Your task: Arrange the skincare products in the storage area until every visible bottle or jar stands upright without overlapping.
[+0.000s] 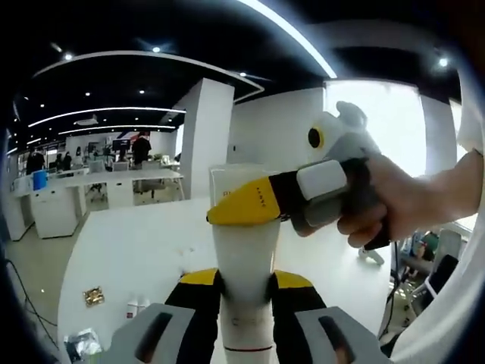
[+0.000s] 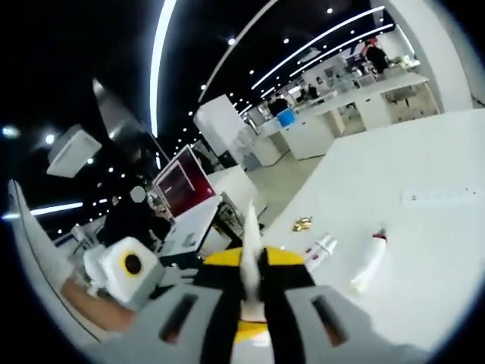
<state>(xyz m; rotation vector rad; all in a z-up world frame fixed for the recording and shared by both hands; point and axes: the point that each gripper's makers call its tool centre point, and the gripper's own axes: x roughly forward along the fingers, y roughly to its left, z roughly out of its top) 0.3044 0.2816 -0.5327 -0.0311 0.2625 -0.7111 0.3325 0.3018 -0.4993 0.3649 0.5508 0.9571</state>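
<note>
A tall white tube [image 1: 244, 250] with a translucent flat end stands between my left gripper's [image 1: 246, 284] yellow-tipped jaws, which are shut on its lower body. My right gripper [image 1: 244, 203], held by a hand, comes in from the right and is shut on the tube's upper part. In the right gripper view the tube's thin flat end [image 2: 251, 227] sticks up out of my right gripper [image 2: 251, 262], edge-on. Another white tube with a red cap [image 2: 369, 262] lies on the white table [image 2: 424, 227], and a small white bottle [image 2: 322, 249] lies near it.
A small gold item [image 1: 94, 296] and a small white box [image 1: 136, 307] lie on the table's left part. Beyond the table's rounded edge are open floor, white desks [image 1: 114, 186] and people far off. My left gripper [image 2: 114, 277] shows at the lower left.
</note>
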